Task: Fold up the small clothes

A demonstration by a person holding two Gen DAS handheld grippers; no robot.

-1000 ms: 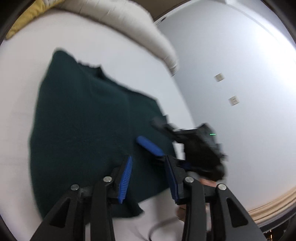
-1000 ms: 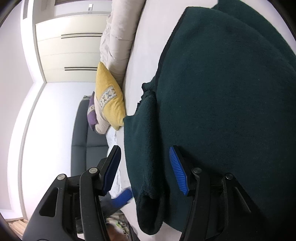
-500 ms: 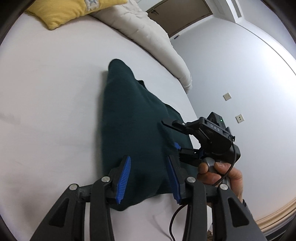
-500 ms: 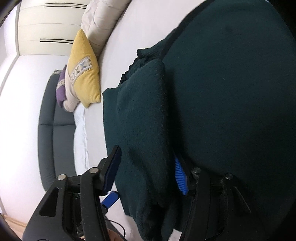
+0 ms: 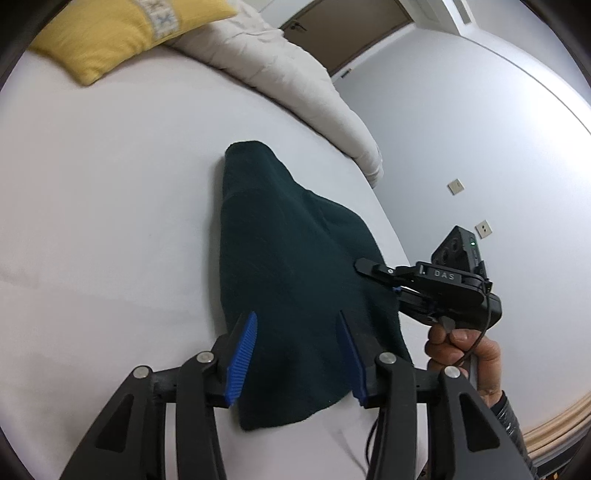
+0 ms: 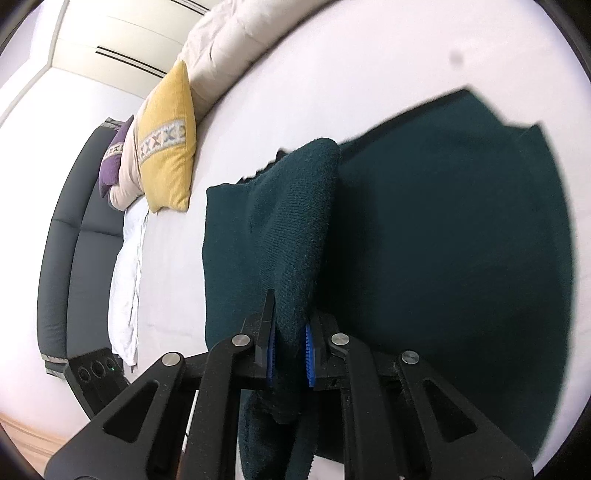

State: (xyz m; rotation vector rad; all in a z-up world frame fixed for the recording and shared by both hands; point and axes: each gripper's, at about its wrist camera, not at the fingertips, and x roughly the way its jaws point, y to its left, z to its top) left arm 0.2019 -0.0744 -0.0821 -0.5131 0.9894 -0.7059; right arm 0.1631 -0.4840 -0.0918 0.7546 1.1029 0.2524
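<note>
A dark green knit garment [image 5: 288, 266] lies on a white bed [image 5: 110, 221]. My left gripper [image 5: 297, 360] is open, its blue pads on either side of the garment's near end, above the cloth. My right gripper [image 6: 290, 350] is shut on a raised fold of the garment [image 6: 299, 229], lifted into a ridge over the flat part [image 6: 461, 240]. In the left wrist view the right gripper [image 5: 391, 284] grips the garment's right edge, held by a hand [image 5: 461, 347].
A yellow cushion [image 5: 122, 33] and a beige duvet [image 5: 295, 81] lie at the head of the bed. A dark grey sofa [image 6: 74, 240] with a purple cushion [image 6: 114, 162] stands beyond. The bed's edge [image 5: 391, 229] runs close to the right of the garment.
My right gripper has closed on a fold of the garment and lifted it. My left gripper has drawn back toward the garment's near end and stayed open.
</note>
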